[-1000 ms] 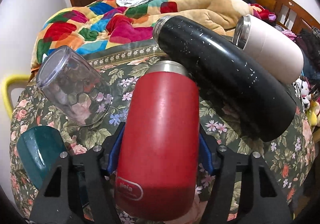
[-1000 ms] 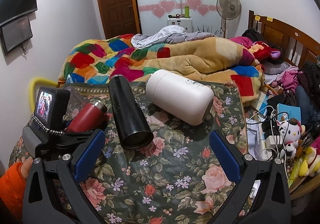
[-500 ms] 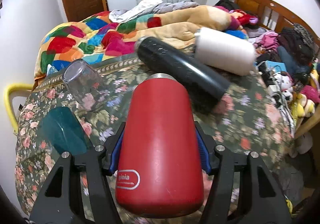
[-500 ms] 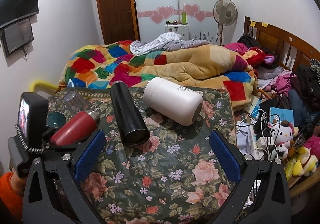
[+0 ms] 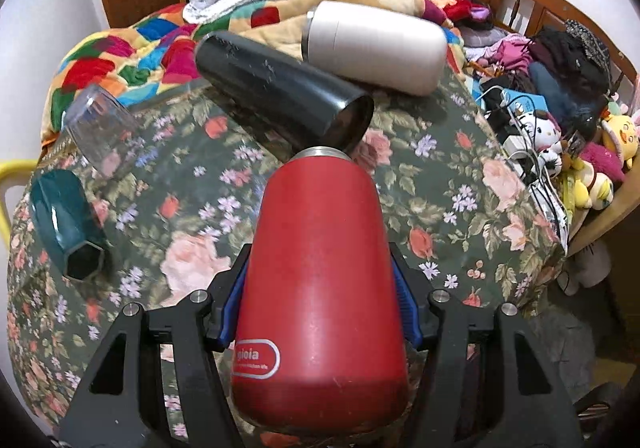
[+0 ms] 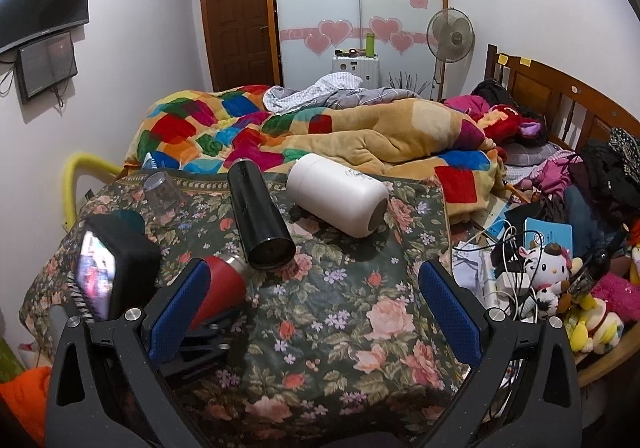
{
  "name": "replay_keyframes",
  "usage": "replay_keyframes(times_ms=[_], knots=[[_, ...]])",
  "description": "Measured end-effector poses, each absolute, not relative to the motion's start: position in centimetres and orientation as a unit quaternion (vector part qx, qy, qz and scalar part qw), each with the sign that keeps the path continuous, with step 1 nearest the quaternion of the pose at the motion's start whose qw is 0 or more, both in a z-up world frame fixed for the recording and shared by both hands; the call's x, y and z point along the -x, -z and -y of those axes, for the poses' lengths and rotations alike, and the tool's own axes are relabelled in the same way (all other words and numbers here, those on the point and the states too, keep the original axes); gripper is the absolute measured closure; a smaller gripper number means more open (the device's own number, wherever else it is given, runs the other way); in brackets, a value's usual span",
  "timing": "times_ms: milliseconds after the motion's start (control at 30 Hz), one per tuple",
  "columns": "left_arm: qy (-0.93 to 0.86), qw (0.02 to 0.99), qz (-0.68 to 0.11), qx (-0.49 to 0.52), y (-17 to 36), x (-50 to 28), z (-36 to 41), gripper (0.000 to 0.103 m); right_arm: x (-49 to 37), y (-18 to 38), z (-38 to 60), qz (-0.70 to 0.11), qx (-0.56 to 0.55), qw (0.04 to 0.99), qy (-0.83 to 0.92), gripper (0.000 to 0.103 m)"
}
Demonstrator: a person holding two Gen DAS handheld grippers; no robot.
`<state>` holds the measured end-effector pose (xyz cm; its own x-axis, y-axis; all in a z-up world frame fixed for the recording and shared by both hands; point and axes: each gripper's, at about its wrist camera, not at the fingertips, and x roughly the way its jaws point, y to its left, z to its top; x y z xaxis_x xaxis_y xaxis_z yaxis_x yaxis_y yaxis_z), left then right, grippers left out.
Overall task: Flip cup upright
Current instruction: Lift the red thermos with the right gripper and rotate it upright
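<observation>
My left gripper (image 5: pixel 318 308) is shut on a red cup (image 5: pixel 320 288), gripping its lower body with the steel rim pointing away, lifted above the floral cloth. In the right wrist view the red cup (image 6: pixel 222 290) shows at the left, tilted, its mouth near the black tumbler. My right gripper (image 6: pixel 314 304) is open and empty above the cloth's front middle.
A black tumbler (image 5: pixel 280 92) and a white cup (image 5: pixel 376 40) lie on their sides at the back. A clear glass (image 5: pixel 100 128) and a teal cup (image 5: pixel 66 224) lie at the left. Cables and plush toys (image 6: pixel 552 280) crowd the right edge. The floral cloth (image 6: pixel 360 320) covers the table.
My left gripper has lifted the red cup up and back from the cloth and turned toward the right. The right gripper has risen slightly and stays open.
</observation>
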<state>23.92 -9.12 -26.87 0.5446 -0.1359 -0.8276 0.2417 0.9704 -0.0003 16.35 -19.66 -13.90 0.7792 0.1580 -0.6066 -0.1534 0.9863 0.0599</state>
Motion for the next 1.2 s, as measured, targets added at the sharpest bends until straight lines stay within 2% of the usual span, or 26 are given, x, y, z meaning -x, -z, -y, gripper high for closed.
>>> replay_keyframes(times_ms=[433, 667, 733, 800, 967, 1067, 1200], knots=[[0.110, 0.870, -0.477, -0.058, 28.3, -23.7, 9.5, 0.042, -16.3, 15.3, 20.4, -0.357, -0.018, 0.930, -0.084, 0.000], [0.131, 0.886, -0.444, -0.037, 24.3, -21.5, 7.8, 0.038, -16.8, 14.6, 20.4, -0.359, -0.018, 0.931, -0.066, 0.000], [0.126, 0.895, -0.427, -0.026, 22.7, -20.4, 6.3, 0.034, -17.2, 14.4, 20.0, -0.364, -0.027, 0.928, -0.076, 0.000], [0.111, 0.904, -0.412, -0.015, 21.4, -19.4, 4.4, 0.030, -17.9, 14.7, 19.3, -0.378, -0.032, 0.921, -0.089, 0.000], [0.056, 0.920, -0.387, -0.017, 20.1, -17.4, -0.1, 0.030, -19.9, 17.0, 16.2, -0.427, -0.024, 0.896, -0.121, 0.000], [0.030, 0.922, -0.386, -0.017, 20.4, -16.5, -2.4, 0.030, -21.2, 19.0, 14.5, -0.467, -0.026, 0.872, -0.141, 0.008], [0.016, 0.918, -0.396, 0.002, 21.5, -15.7, -4.8, 0.030, -23.5, 22.1, 12.4, -0.532, -0.046, 0.831, -0.158, 0.025]])
